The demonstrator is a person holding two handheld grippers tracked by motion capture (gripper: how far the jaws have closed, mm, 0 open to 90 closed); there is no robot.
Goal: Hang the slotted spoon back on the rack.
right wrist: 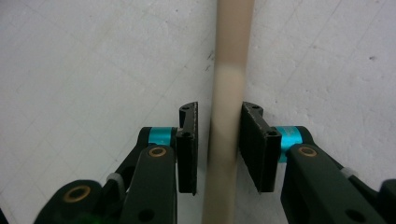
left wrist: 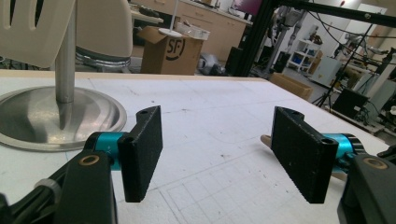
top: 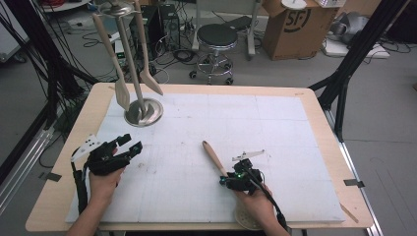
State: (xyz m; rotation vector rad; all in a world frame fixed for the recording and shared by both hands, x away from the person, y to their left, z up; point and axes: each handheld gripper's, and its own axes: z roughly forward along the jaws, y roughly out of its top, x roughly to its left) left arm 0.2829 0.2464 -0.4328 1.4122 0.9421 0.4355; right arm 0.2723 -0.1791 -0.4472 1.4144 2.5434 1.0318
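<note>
Two black jaws of the right hand-held gripper (right wrist: 218,147) stand narrowly apart with the handle of a wooden utensil (right wrist: 228,121) running straight up between them. The pad on one side seems to touch the handle, while a thin gap shows on the other, so a firm grip is doubtful. The utensil lies flat on the table (right wrist: 93,70), reaching ahead of this gripper. The left hand-held gripper (left wrist: 217,154) is wide open and holds nothing; a metal stand (left wrist: 51,116) sits just beyond its jaws.
</note>
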